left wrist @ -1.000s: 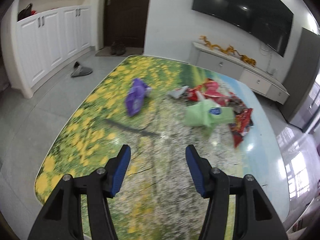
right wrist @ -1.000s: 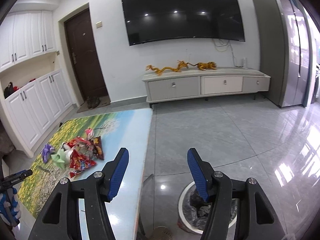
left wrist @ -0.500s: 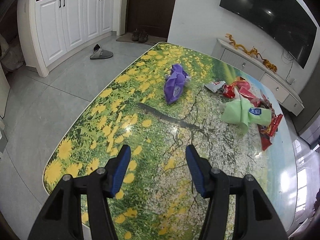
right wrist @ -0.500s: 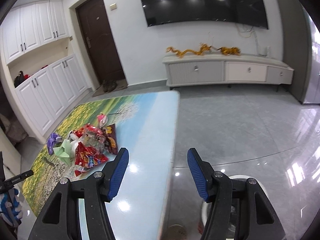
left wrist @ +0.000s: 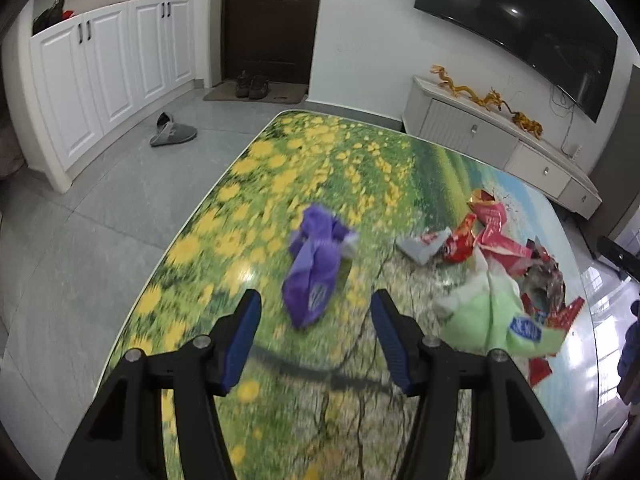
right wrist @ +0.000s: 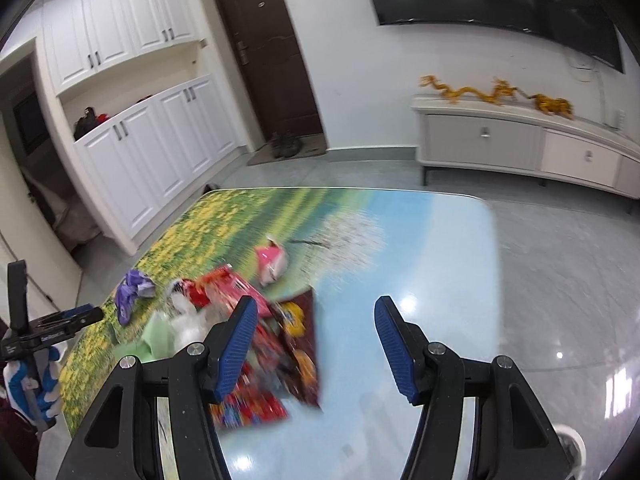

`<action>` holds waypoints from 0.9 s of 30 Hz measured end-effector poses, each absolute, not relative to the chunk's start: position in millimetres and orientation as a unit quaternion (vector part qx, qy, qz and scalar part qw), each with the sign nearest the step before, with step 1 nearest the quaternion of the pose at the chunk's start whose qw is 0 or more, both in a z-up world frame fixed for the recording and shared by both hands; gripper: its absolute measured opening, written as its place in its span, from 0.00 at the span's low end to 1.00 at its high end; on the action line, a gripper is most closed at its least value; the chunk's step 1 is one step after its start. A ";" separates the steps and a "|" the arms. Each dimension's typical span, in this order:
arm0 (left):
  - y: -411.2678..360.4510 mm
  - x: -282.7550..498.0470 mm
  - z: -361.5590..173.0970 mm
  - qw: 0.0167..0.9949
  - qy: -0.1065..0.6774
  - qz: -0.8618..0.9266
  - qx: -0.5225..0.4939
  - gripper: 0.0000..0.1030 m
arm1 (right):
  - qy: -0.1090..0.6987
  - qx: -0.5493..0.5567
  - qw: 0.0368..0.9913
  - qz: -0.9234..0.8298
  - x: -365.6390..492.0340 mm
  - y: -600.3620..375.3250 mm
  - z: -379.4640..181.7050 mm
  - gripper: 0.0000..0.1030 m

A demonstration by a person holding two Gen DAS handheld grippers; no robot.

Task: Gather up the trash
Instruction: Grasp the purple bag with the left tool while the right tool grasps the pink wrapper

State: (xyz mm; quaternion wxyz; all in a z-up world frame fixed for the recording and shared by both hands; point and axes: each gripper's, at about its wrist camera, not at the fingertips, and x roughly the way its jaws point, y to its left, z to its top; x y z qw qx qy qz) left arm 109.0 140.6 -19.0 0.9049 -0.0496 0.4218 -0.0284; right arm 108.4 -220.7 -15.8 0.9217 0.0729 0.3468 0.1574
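Left wrist: one purple wrapper (left wrist: 314, 266), both grippers' fingers (left wrist: 246, 334) spread, empty.

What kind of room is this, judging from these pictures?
Most likely a home living room: a large wall-mounted television above a low white cabinet, shoes by the entrance door, and a flower-print table.

Grey slipper (left wrist: 173, 134) on the floor by white cabinets (left wrist: 108, 64), shoes (left wrist: 251, 85) at the dark door (left wrist: 272, 20), golden dragons (right wrist: 496, 94) atop a low sideboard (right wrist: 520, 148), wall-mounted TV (left wrist: 516, 24).
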 end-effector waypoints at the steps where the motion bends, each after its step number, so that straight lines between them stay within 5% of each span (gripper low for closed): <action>1: 139.9 117.7 -20.4 0.904 0.424 -0.033 -0.048 0.54 | 0.350 0.071 0.919 0.166 118.4 -215.6 -16.6 0.57; 19: 132.5 182.2 -55.1 0.893 0.448 -0.045 -0.015 0.54 | 0.472 0.037 0.846 0.245 246.8 -139.4 -64.4 0.57; 27: 136.7 184.1 -63.7 0.890 0.452 -0.046 -0.034 0.53 | 0.494 -0.009 0.837 0.233 251.6 -124.7 -74.5 0.34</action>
